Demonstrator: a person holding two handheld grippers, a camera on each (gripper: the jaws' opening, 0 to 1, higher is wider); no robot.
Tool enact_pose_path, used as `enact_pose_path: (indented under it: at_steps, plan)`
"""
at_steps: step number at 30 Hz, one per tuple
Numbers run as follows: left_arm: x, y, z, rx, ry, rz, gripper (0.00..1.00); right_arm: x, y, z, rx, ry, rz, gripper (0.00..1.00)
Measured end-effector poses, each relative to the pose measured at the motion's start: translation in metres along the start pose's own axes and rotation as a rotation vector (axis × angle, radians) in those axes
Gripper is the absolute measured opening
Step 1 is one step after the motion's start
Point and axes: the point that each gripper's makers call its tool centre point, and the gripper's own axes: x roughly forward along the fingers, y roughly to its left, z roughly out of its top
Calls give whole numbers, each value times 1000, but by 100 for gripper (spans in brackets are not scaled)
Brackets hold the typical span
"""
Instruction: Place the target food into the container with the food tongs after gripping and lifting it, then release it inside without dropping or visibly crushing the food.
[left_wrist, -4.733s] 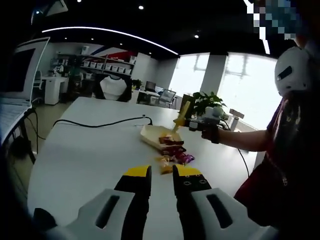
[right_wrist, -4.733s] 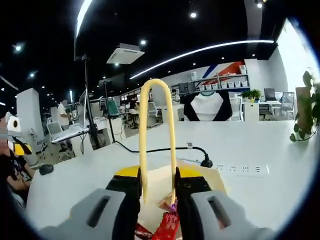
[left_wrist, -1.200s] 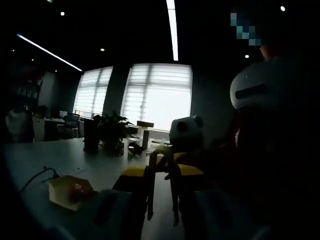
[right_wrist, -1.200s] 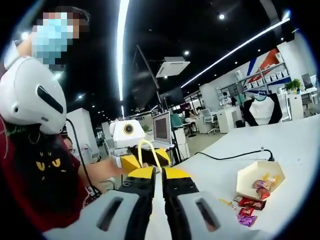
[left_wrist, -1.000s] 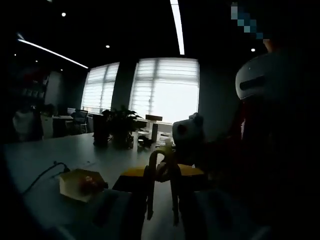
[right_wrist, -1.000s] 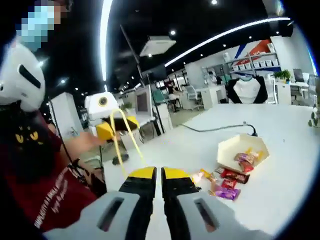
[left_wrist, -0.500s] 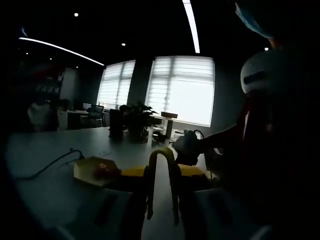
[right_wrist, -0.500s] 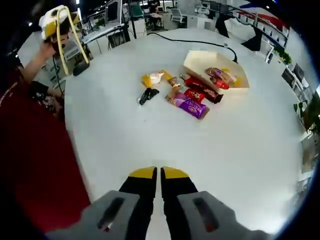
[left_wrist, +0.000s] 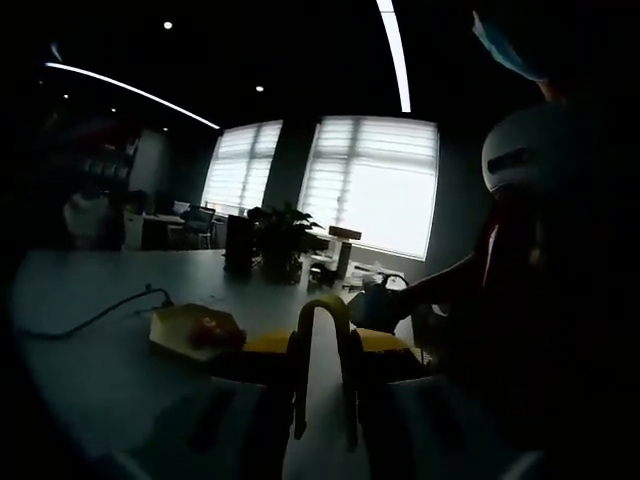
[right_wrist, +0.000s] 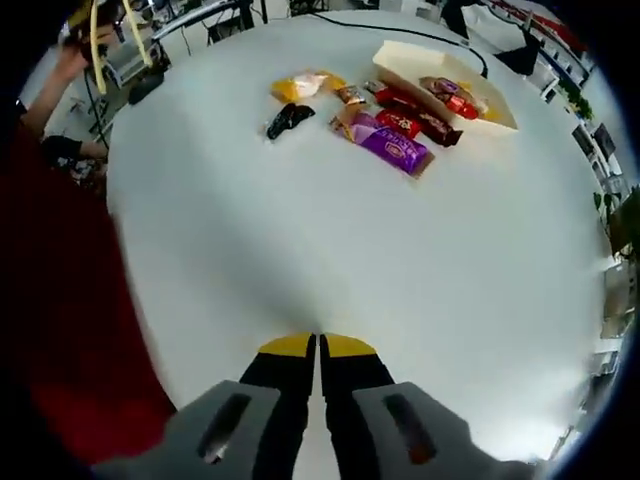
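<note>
My left gripper (left_wrist: 322, 348) is shut on the yellow food tongs (left_wrist: 321, 312), whose looped end stands up between the jaws. In this dim left gripper view the cream container (left_wrist: 188, 331) sits on the table at the left with some wrapped food in it. My right gripper (right_wrist: 319, 346) is shut with nothing in it, high over the white table (right_wrist: 300, 250). In the right gripper view the container (right_wrist: 440, 70) holds red-wrapped snacks. Beside it lie a purple packet (right_wrist: 393, 150), a red packet (right_wrist: 398, 122), a black piece (right_wrist: 286, 119) and a yellow-orange snack (right_wrist: 302, 85). The tongs (right_wrist: 94, 45) appear at top left.
A black cable (right_wrist: 400, 30) runs behind the container. A person's red clothing (right_wrist: 60, 300) lines the left side of the right gripper view. A potted plant (left_wrist: 280, 240) and bright windows (left_wrist: 375, 185) lie beyond the table. The person's arm (left_wrist: 440, 285) reaches in from the right.
The right gripper's view has swung further down over the table, so the snacks and container sit higher in it. The left gripper still holds the tongs, and its view has shifted slightly.
</note>
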Motion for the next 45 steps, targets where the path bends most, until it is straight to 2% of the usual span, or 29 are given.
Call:
enact_pose_path:
  at_steps: [1, 3, 6, 9, 10, 12, 13, 14, 16, 18, 20, 22, 24, 26, 27, 28, 29, 30, 31, 32, 34, 35, 37, 39, 41, 42, 43, 45]
  plan:
    - [0, 1, -2, -4, 3, 5, 22, -1, 1, 0, -47, 0, 8, 0]
    - [-1, 2, -4, -11, 3, 10, 22, -1, 2, 0, -36, 9, -4, 0]
    - [0, 2, -7, -29, -4, 7, 22, -2, 2, -1, -116, 26, -2, 0]
    - [2, 0, -12, -37, 0, 4, 22, 0, 1, -1, -123, 60, 0, 0]
    - [2, 0, -13, -39, 2, 5, 22, -1, 0, -2, -97, 84, 13, 0]
    - [2, 0, -17, -54, 0, 7, 22, -1, 1, -3, 31, 129, 25, 0]
    - [1, 0, -18, -59, -1, 9, 22, 1, 0, -2, 9, 121, 35, 0]
    - [1, 0, -20, -65, -3, 13, 22, 0, -3, -4, -99, 127, 60, 0]
    - [0, 0, -22, -74, -4, 21, 22, -1, -2, -6, 11, 136, 46, 0]
    - [-1, 1, -23, -84, -11, 28, 22, -1, -4, -3, -115, 96, 60, 0]
    - [-2, 3, -26, -97, -18, 37, 22, -2, -2, -4, -101, 65, 77, 0]
    - [-2, 4, -28, -105, -21, 39, 22, -1, -2, -2, -1, 42, 84, 0]
    - [0, 5, -29, -114, -24, 39, 22, 0, -1, 1, -25, 29, 88, 0]
    - [2, 5, -31, -119, -22, 35, 22, 3, 5, 17, -12, -85, 95, 0]
    - [3, 5, -32, -119, -20, 35, 22, 4, 8, 21, -25, -106, 92, 0]
    - [3, 5, -32, -119, -20, 35, 22, 2, 6, 14, -72, -55, 59, 0]
    - [3, 6, -32, -118, -20, 37, 22, 4, 8, 15, -48, -55, 60, 0]
    - [3, 6, -31, -117, -25, 39, 22, 3, 6, 15, 94, -43, 46, 0]
    - [2, 6, -29, -117, -31, 40, 22, 4, 6, 16, 119, -48, 47, 0]
    - [1, 7, -27, -120, -40, 42, 22, 3, 6, 16, 129, -67, 60, 0]
    - [-1, 10, -25, -117, -45, 51, 22, 1, 9, 25, 217, -131, 90, 0]
    - [-2, 12, -24, -114, -47, 58, 22, -4, 14, 35, 262, -195, 141, 0]
    - [-5, 17, -21, -106, -53, 78, 22, -17, 13, 53, 323, -297, 154, 0]
    - [-6, 21, -16, -95, -60, 89, 22, -28, 12, 70, 321, -401, 166, 0]
    - [-5, 24, -13, -78, -58, 102, 22, -35, 3, 83, 322, -499, 120, 0]
    - [-4, 26, -12, -64, -46, 112, 22, -44, 5, 94, 294, -586, 125, 0]
    - [-3, 27, -12, -54, -33, 114, 22, -54, 5, 106, 307, -669, 118, 0]
    - [2, 28, -10, -34, -11, 103, 22, -65, 6, 117, 308, -755, 120, 0]
